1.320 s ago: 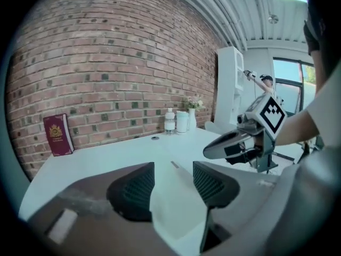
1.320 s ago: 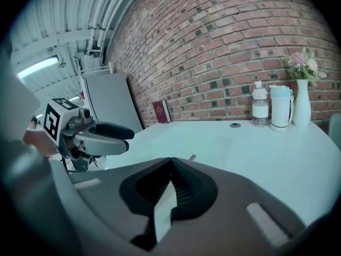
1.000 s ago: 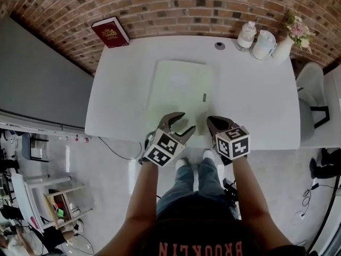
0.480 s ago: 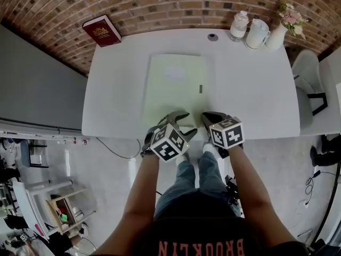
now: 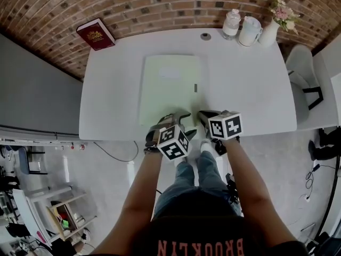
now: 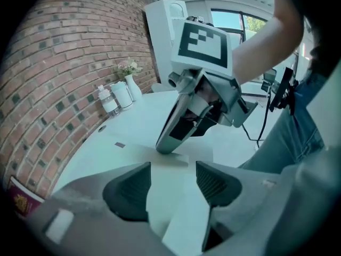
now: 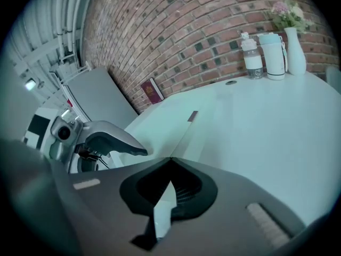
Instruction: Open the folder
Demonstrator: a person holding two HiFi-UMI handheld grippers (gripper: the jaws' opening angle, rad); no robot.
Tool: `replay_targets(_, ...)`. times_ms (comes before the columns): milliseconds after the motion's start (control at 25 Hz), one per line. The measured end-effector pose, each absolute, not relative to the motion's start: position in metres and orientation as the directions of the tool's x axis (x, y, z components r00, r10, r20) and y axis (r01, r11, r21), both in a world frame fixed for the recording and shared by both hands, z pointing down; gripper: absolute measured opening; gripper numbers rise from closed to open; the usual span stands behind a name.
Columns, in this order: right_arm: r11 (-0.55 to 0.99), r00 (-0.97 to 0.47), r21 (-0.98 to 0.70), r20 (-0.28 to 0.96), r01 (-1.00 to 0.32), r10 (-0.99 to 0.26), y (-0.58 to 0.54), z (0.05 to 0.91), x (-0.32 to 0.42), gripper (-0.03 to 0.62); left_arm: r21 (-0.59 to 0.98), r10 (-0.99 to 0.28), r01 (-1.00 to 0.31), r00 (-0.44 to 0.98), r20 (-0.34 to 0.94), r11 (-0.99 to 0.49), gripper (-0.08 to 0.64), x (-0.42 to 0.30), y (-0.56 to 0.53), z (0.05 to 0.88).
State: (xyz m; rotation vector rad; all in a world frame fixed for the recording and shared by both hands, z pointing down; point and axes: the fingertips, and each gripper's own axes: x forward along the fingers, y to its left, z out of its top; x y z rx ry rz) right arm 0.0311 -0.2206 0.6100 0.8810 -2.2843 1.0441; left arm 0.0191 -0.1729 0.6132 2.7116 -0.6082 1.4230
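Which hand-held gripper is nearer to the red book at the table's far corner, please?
Left. The left hand-held gripper sits at the folder's near edge, on the red book's side; the right hand-held gripper is beside it, further from the book.

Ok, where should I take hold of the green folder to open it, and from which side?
Probably the top cover's free edge near the right front corner, coming in low from the near side. The folder lies flat and closed, and the small dark tab on its right edge suggests that side opens.
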Motion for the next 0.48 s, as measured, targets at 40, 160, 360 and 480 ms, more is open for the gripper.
replay_targets(40, 0.495, -0.680, -0.488, 0.643, -0.719, -0.353, -0.221, 0.610, 0.031, 0.002, -0.186, -0.336, -0.328, 0.495, 0.801, -0.926, 0.261, 0.020, -0.174, 0.616)
replay_targets(160, 0.487, -0.673, -0.487, 0.650, -0.726, -0.353, -0.221, 0.610, 0.031, 0.001, -0.278, -0.362, -0.245, 0.441, 0.821, -0.929, 0.262, 0.020, -0.178, 0.626)
replay_targets(360, 0.484, -0.659, -0.476, 0.671, -0.734, -0.340, -0.221, 0.610, 0.032, 0.002, -0.339, -0.380, -0.171, 0.409, 0.830, -0.925, 0.251, 0.022, -0.182, 0.631)
replay_targets(480, 0.492, -0.652, -0.466, 0.685, -0.735, -0.326, -0.220, 0.611, 0.032, 0.002, -0.338, -0.368, -0.146, 0.416, 0.832, -0.930, 0.219, 0.022, -0.182, 0.627)
